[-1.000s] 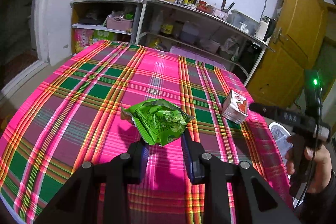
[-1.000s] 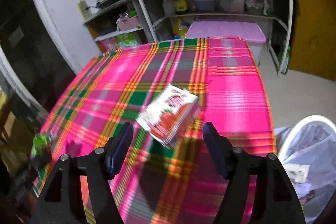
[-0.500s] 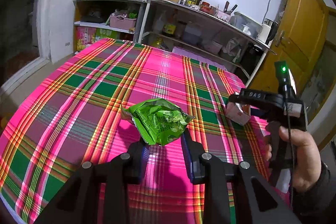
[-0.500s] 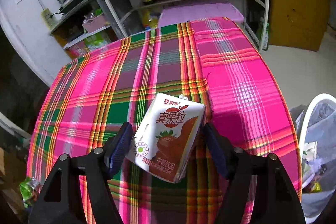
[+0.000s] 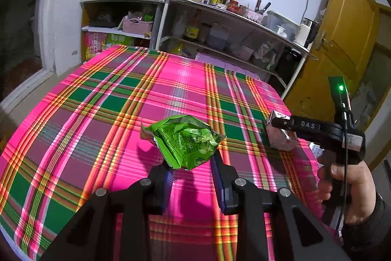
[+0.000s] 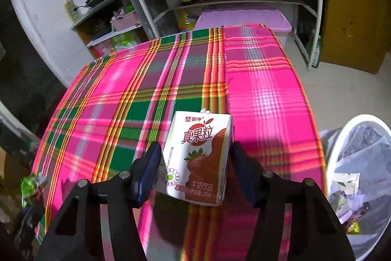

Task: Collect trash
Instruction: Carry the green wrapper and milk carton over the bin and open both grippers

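The left gripper (image 5: pixel 190 164) pinches a green wrapper (image 5: pixel 185 141) above the cloth's (image 5: pixel 97 114) near edge. The right gripper's (image 6: pixel 195 163) jaws have just been closing around the carton (image 6: pixel 199 158) by the right edge; they seem to touch it, though blur hides the contact. A bin (image 6: pixel 352 138) stands beside.

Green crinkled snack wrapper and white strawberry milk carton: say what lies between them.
Left wrist view: only bare pink plaid tablecloth between green crinkled snack wrapper and white strawberry milk carton.
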{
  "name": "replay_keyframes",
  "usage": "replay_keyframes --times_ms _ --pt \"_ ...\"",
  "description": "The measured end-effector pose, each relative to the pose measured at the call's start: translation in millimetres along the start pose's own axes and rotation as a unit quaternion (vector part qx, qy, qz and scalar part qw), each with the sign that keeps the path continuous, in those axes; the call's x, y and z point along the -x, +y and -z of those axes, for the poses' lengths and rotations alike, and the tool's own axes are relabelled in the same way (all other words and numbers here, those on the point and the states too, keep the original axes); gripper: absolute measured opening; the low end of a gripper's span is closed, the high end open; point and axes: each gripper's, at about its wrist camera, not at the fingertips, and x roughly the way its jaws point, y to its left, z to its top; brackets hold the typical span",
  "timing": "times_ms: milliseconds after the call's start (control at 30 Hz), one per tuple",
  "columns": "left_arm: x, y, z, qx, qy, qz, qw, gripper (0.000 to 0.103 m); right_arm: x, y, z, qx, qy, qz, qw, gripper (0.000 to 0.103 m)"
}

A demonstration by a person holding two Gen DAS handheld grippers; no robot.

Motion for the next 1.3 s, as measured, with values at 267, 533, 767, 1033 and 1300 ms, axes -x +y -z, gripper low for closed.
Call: replay_keyframes --times_ms 267,533,767,1033,1300 --pt "8 -37 7 -0.022 0.002 0.017 0.9996 0.030 48 -12 30 0.035 -0.022 -0.029 0.999 0.059" --pt "15 -86 21 -0.052 0.010 0.042 0.9977 0.030 93 -28 52 0.054 -0.047 -0.035 0.997 0.059" --pt "24 -125 29 -0.077 0.010 0.060 0.9952 0.030 123 -49 70 0.052 -0.064 -0.036 0.996 0.059" --pt "32 -163 39 -0.104 0.014 0.080 0.9913 0.030 149 -69 88 0.049 -0.076 -0.036 0.995 0.059" --pt "36 -192 47 -0.125 0.017 0.093 0.9876 0.030 169 -88 96 0.041 -0.092 -0.032 0.994 0.059"
